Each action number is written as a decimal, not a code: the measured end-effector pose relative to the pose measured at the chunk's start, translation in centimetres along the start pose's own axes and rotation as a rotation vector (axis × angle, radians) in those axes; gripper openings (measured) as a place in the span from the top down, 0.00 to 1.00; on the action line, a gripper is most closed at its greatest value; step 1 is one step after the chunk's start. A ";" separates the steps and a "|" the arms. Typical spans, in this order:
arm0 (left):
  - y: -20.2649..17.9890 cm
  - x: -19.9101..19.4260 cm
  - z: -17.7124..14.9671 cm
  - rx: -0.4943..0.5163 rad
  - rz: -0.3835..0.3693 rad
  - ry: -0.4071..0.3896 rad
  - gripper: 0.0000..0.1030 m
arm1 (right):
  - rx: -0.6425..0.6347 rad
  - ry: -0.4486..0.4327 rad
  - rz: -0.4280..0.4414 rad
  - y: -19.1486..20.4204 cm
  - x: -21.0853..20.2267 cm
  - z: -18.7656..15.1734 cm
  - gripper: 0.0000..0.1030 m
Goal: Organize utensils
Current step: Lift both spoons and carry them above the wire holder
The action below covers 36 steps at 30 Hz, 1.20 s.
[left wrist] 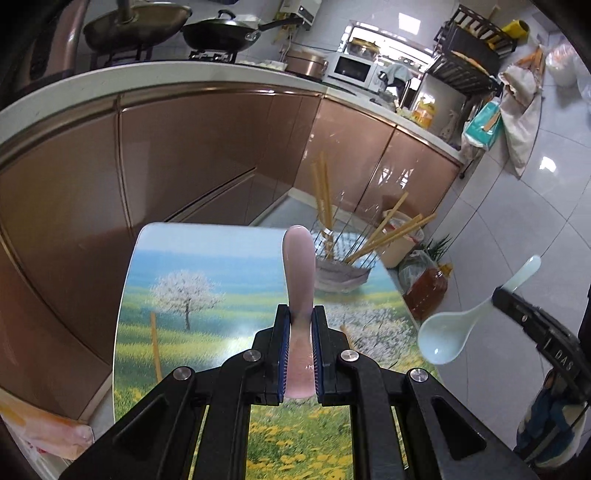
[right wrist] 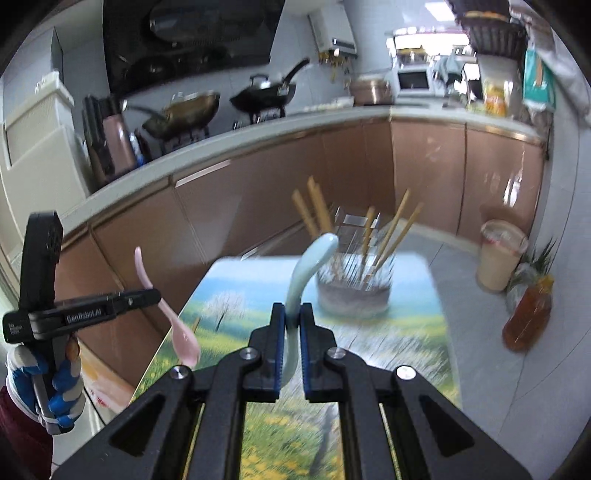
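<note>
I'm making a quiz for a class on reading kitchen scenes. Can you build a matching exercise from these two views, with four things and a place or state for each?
Things:
1. pink spoon
2. pale blue spoon
3. chopsticks
4. black wok

Places or states:
A. standing in the wire holder on the table
B. clamped in the right gripper
C. on the stove at the back counter
D. clamped in the left gripper

Pairs: 1-D, 2-B, 3-A, 4-C
</note>
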<state>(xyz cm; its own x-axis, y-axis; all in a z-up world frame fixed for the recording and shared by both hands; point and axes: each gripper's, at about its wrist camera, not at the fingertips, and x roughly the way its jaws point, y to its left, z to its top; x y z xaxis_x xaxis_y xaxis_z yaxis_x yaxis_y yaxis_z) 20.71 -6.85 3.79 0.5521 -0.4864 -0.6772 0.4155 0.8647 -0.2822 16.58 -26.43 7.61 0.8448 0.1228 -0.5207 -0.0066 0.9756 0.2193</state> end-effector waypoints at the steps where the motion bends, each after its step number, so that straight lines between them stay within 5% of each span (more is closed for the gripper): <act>1: -0.4 0.2 0.9 0.004 -0.005 -0.005 0.90 | -0.004 -0.022 -0.009 -0.4 -0.4 1.5 0.93; 9: -3.6 3.9 8.5 0.052 -0.039 -0.044 0.90 | -0.049 -0.114 -0.058 -2.8 1.0 10.3 0.93; 16: -5.9 10.3 13.0 0.079 -0.049 -0.064 0.90 | -0.060 -0.091 -0.092 -6.1 7.7 14.3 0.93; 25: -6.9 18.1 13.3 0.117 -0.035 -0.064 0.89 | -0.050 0.015 -0.097 -10.1 16.1 12.6 0.93; 36: -5.9 21.6 12.0 0.105 -0.030 -0.036 0.89 | -0.086 0.112 -0.102 -10.5 21.1 10.1 0.93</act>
<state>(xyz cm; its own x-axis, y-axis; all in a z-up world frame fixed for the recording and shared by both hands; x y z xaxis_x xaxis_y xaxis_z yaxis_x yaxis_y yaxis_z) 38.89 -24.02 -1.01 0.5629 -0.5179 -0.6441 0.5051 0.8324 -0.2279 39.92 -35.89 2.67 0.7783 0.0372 -0.6268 0.0263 0.9954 0.0918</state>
